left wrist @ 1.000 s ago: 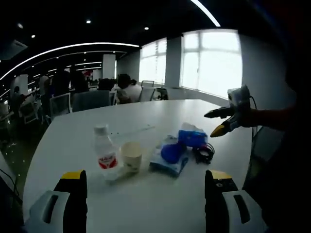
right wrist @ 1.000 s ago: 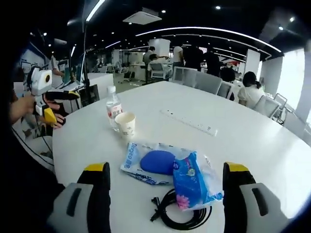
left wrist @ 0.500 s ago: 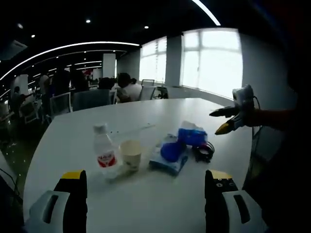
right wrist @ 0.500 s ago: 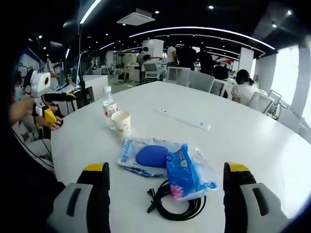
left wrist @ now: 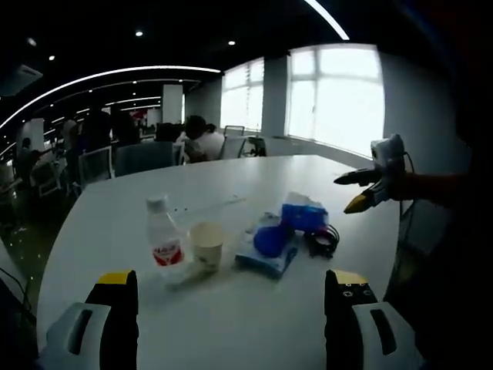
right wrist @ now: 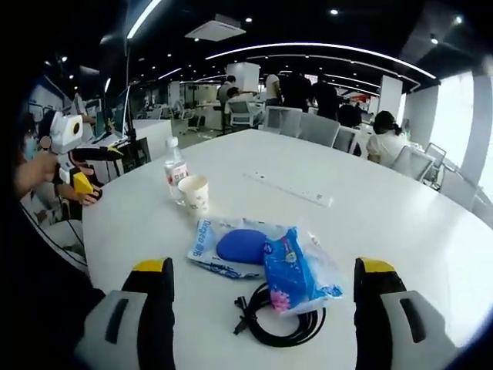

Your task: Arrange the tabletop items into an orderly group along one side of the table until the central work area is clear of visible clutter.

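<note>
Both grippers, left (left wrist: 227, 297) and right (right wrist: 262, 308), are held apart and empty above the tabletop (right wrist: 400, 223); bottle (left wrist: 162, 240), cup (left wrist: 206, 245), packets (right wrist: 262, 258) and cable (right wrist: 281, 327) are clustered mid-frame, ungrasped.

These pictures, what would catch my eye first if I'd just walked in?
Probably the small cluster on the big white table: a water bottle beside a paper cup, then blue packets with a coiled black cable nearest the right tool. Both tools stand open, holding nothing.
</note>
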A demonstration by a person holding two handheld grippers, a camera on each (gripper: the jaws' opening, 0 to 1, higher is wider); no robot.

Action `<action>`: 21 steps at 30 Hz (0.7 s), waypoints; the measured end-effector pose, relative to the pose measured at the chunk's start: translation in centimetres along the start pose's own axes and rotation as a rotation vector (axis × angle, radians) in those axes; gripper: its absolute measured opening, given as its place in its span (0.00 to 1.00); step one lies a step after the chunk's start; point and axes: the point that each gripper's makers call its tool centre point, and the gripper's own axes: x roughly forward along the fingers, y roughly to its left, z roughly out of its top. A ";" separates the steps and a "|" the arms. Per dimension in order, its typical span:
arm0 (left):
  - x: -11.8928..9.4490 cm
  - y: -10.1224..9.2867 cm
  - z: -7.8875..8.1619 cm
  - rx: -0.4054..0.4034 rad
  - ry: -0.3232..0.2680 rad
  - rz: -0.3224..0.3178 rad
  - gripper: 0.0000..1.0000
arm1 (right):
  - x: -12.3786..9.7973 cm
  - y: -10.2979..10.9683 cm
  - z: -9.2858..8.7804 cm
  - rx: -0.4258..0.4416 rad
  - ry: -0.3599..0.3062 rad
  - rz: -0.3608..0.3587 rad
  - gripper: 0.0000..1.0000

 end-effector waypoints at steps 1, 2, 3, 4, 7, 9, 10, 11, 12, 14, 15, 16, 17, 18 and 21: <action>0.0 0.0 0.0 0.001 0.000 -0.001 1.00 | 0.0 0.0 -0.1 0.001 0.001 0.000 0.93; 0.1 -0.1 0.0 0.002 0.001 -0.001 1.00 | -0.1 0.0 -0.1 0.002 0.002 -0.001 0.93; 0.1 -0.1 0.0 0.003 0.003 -0.001 1.00 | -0.2 -0.1 -0.2 0.003 0.003 -0.003 0.93; 0.1 -0.3 0.0 0.005 0.005 -0.003 1.00 | -0.3 -0.1 -0.3 0.006 0.004 -0.005 0.93; 0.2 -0.3 0.1 0.008 0.005 0.000 1.00 | -0.4 -0.2 -0.5 0.009 0.004 -0.008 0.93; 0.3 -0.4 0.2 0.006 0.004 -0.001 1.00 | -0.4 -0.3 -0.7 0.005 0.009 -0.011 0.93; 0.4 -0.5 0.2 0.007 0.001 -0.001 1.00 | -0.5 -0.3 -0.8 0.005 0.011 -0.011 0.93; 0.5 -0.5 0.3 0.008 0.001 0.000 1.00 | -0.5 -0.4 -1.0 0.005 0.014 -0.012 0.93; 0.5 -0.4 0.3 0.006 0.001 0.001 1.00 | -0.5 -0.4 -1.0 0.004 0.015 -0.013 0.93; 0.6 -0.4 0.3 0.005 0.000 0.001 1.00 | -0.5 -0.4 -1.2 0.005 0.019 -0.012 0.93; 0.7 -0.4 0.3 0.005 0.000 0.000 1.00 | -0.6 -0.4 -1.2 0.003 0.019 -0.012 0.93; 0.7 -0.4 0.3 0.005 0.000 -0.001 1.00 | -0.6 -0.4 -1.2 0.002 0.018 -0.012 0.93; 0.8 -0.3 0.3 0.005 -0.001 -0.001 1.00 | -0.5 -0.4 -1.1 0.003 0.017 -0.012 0.93; 0.8 -0.3 0.3 0.003 -0.002 0.000 1.00 | -0.5 -0.5 -1.1 0.006 0.014 -0.010 0.93; 0.9 -0.3 0.3 0.003 -0.001 -0.001 1.00 | -0.4 -0.7 -1.1 0.004 0.015 -0.011 0.93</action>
